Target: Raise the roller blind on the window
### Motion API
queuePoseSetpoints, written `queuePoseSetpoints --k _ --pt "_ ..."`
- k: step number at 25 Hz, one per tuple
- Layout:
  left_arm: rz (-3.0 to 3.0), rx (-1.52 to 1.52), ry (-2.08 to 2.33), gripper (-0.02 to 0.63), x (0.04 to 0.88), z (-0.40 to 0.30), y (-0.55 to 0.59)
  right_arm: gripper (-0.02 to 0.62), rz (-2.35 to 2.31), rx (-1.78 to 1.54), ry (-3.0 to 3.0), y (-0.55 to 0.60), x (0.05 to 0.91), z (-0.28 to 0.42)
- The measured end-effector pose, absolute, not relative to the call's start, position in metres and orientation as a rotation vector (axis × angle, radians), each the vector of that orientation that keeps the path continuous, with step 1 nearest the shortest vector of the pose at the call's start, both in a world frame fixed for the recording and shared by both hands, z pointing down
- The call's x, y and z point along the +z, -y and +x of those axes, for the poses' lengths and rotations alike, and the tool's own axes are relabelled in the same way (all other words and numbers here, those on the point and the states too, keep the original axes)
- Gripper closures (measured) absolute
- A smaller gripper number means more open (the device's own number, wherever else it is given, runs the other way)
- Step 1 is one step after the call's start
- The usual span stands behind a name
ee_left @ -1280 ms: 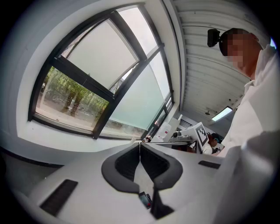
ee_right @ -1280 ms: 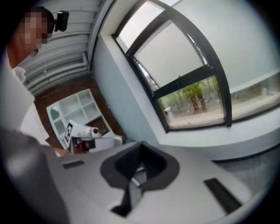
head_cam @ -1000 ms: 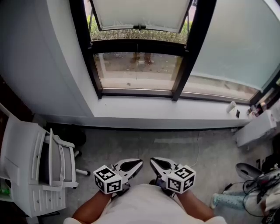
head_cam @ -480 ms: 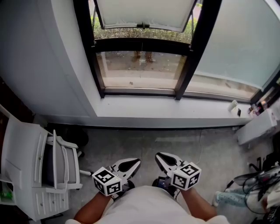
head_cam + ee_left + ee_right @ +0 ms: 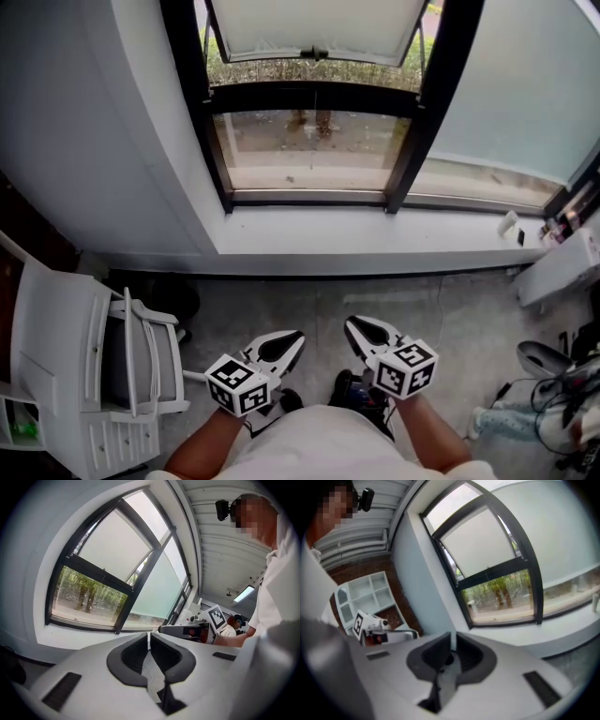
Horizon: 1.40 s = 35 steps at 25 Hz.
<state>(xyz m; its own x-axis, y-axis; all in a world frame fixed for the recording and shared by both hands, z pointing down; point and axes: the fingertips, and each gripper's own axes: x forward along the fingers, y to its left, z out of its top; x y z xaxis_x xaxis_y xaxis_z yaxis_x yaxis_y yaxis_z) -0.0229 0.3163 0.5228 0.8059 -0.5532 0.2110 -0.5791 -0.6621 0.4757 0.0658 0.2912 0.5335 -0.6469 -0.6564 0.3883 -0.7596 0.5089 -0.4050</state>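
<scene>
Before the black-framed window [image 5: 314,98] with pale roller blind [image 5: 314,28], my white left gripper [image 5: 299,335] and right gripper [image 5: 350,322], jaws together, empty

The person wears a plain white short-sleeved top [image 5: 319,441], with the forearms bare below it. A small black camera [image 5: 222,509] sits at the head. The left gripper [image 5: 294,338] and the right gripper [image 5: 354,325] are a matched pair. Both have smooth, pale grey-white shells that taper to a point, each with a black teardrop-shaped hollow lined by dark pads [image 5: 136,653]. Narrow dark rectangular slots [image 5: 58,691] are sunk into the shell on either side of that hollow. Behind the left jaws rides a white cube [image 5: 238,385] printed with black square markers, one pattern per face. The right-hand cube [image 5: 406,367] looks the same.
</scene>
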Motion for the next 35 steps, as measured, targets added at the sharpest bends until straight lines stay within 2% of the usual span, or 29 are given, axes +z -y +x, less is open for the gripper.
queuePoseSetpoints --k 8,22,35 --pt "2.468 0.060 0.922 0.583 0.515 -0.013 -0.252 0.563 1.184 0.733 2.586 -0.223 0.537 0.079" --pt "2.423 0.058 1.093 0.583 0.506 0.033 -0.120 0.558 1.080 0.606 2.565 -0.082 0.548 0.148" --pt "2.455 0.060 1.032 0.581 0.519 0.010 -0.009 0.554 1.146 0.652 2.520 0.003 0.567 0.118"
